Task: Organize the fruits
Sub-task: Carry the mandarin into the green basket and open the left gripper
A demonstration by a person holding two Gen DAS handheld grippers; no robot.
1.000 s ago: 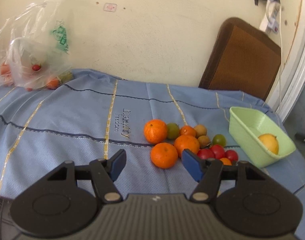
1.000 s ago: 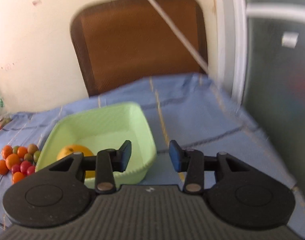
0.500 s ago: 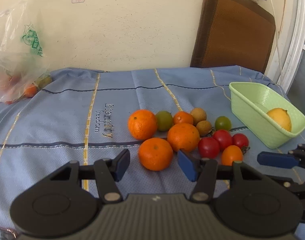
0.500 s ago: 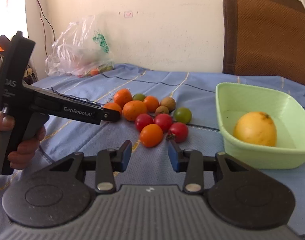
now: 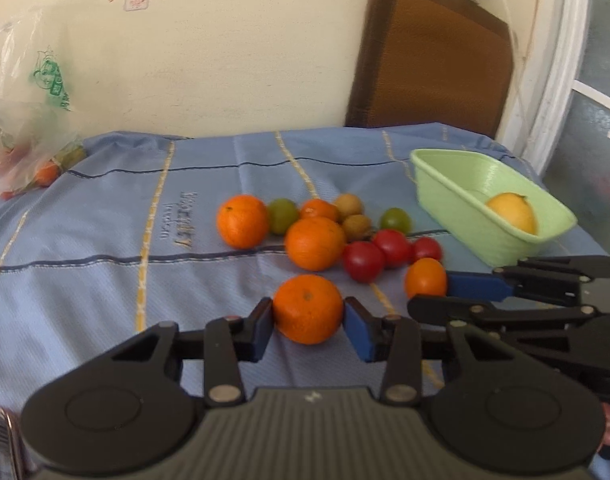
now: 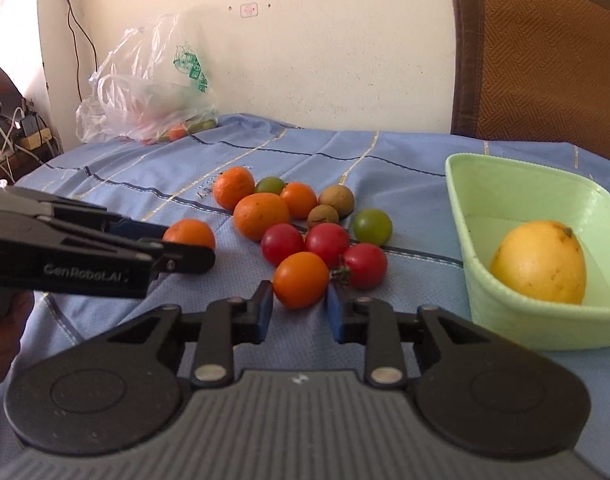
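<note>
A pile of fruit lies on the blue cloth: oranges, red tomatoes, green and brown small fruits. My left gripper [image 5: 308,322] has its pads touching both sides of the nearest orange [image 5: 307,308], which rests on the cloth; it also shows in the right wrist view [image 6: 189,233]. My right gripper [image 6: 299,307] is open around an orange tomato [image 6: 300,279], with small gaps at each side. A green basket [image 6: 517,320] to the right holds a yellow fruit [image 6: 539,267].
A plastic bag [image 6: 153,88] with more fruit sits at the back left against the wall. A brown chair back [image 6: 541,56] stands behind the table. Red tomatoes [image 6: 325,244] lie just behind the orange tomato. The table edge drops off at right.
Both grippers have moved forward into the pile. The left jaws have closed in onto the nearest orange. The right jaws now straddle the orange tomato.
</note>
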